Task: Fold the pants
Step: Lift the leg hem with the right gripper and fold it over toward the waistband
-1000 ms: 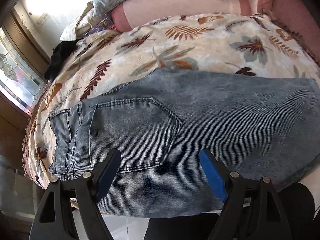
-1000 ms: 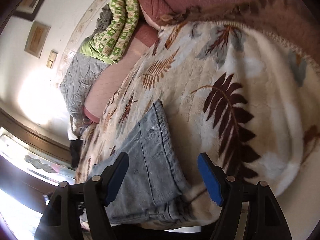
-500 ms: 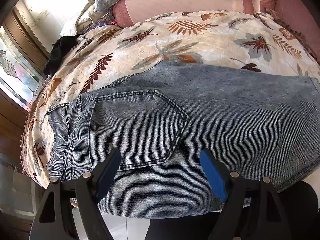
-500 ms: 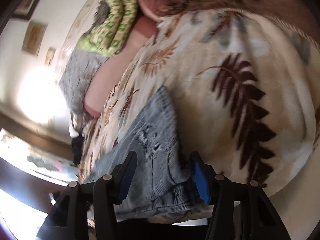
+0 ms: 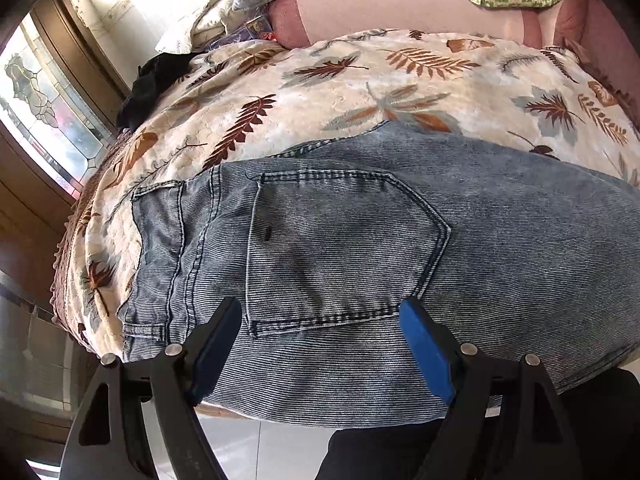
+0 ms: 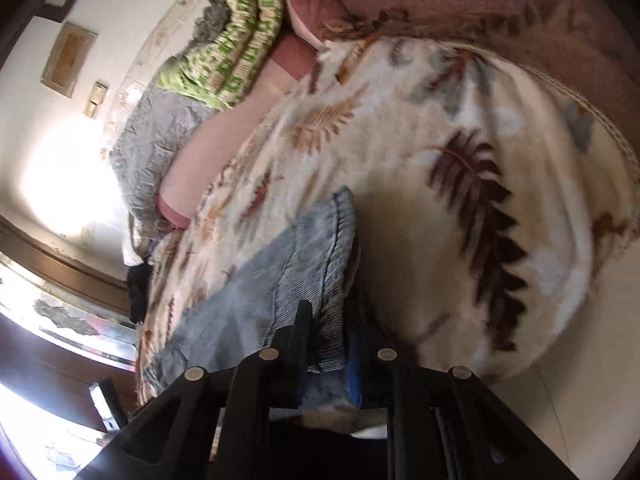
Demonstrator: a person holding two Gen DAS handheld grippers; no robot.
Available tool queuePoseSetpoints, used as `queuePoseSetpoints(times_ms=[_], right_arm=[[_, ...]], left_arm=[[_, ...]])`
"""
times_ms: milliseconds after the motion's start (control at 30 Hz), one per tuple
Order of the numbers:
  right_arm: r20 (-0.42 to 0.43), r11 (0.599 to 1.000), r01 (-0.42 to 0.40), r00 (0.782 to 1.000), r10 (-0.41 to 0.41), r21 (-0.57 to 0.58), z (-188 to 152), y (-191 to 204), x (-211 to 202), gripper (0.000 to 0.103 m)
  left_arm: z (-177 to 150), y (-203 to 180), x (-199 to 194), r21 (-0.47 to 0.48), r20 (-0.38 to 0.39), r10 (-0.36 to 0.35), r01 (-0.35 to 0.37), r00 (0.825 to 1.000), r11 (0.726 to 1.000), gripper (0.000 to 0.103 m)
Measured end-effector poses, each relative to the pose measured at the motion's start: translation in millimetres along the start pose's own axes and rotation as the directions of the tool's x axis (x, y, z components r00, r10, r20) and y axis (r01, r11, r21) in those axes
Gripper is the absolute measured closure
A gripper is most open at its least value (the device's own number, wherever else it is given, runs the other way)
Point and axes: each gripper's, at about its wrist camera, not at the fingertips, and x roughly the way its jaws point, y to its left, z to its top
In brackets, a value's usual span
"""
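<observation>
- While the jeans [image 5: 360, 264] fill the frame's middle over the leaf blanket [image 5: 360, 80], the left gripper [image 5: 320, 336] gapes apart at bottom.
- Lower centre, the right gripper [image 6: 326, 344] is clamped on the jeans' hem [image 6: 332, 280].

Ribbed, faded denim jeans [image 5: 400, 248] lie on a plush, fuzzy leaf-print blanket [image 5: 360, 92]; gripper fingers [image 5: 424, 344] look matt plastic.
</observation>
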Motion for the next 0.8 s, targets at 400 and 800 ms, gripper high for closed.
queuePoseSetpoints(times_ms=[400, 800], right_arm=[[-0.036, 1.000, 0.001, 0.999, 0.000, 0.023, 11, -34, 7, 0.044], [-0.216, 0.984, -0.140, 0.970, 0.113, -0.114, 30, -4, 78, 0.075]], left_arm=[[-1, -6, 1, 0.016, -0.011, 0.008, -0.007, 1.000, 1.000, 0.021], [-2, -19, -3, 0.043, -0.011, -0.004, 0.005, 1.000, 0.999, 0.021]])
